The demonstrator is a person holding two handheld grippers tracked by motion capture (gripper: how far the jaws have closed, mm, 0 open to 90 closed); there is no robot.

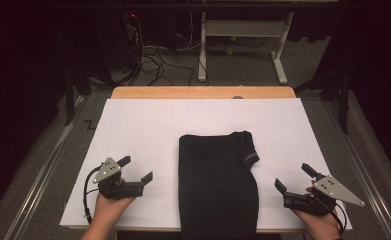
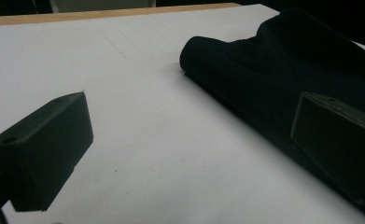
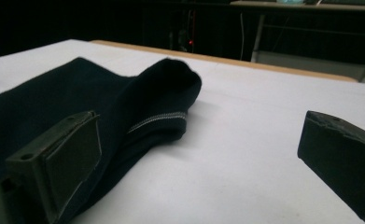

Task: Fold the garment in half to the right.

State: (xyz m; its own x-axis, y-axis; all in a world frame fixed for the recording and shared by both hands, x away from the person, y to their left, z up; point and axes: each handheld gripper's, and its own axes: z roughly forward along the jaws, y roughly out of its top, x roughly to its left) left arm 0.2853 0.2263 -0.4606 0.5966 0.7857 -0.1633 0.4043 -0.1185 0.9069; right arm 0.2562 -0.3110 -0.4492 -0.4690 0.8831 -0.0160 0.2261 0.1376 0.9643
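A folded dark navy garment (image 1: 218, 180) lies on the white sheet (image 1: 148, 125), reaching to the near edge; a grey stitched hem (image 1: 252, 159) shows on its right side. My left gripper (image 1: 135, 170) rests on the sheet to the garment's left, jaws wide apart with nothing between them. My right gripper (image 1: 293, 178) sits to the garment's right, also open and empty. In the left gripper view the garment (image 2: 283, 70) lies beyond the right jaw. In the right gripper view the garment (image 3: 101, 98) lies past the left jaw, apart from both pads.
The white sheet covers a wooden table (image 1: 203, 92). Beyond it stand a white table frame (image 1: 243, 45) and loose cables (image 1: 153, 60) on the floor. Bare sheet stretches behind and on both sides of the garment.
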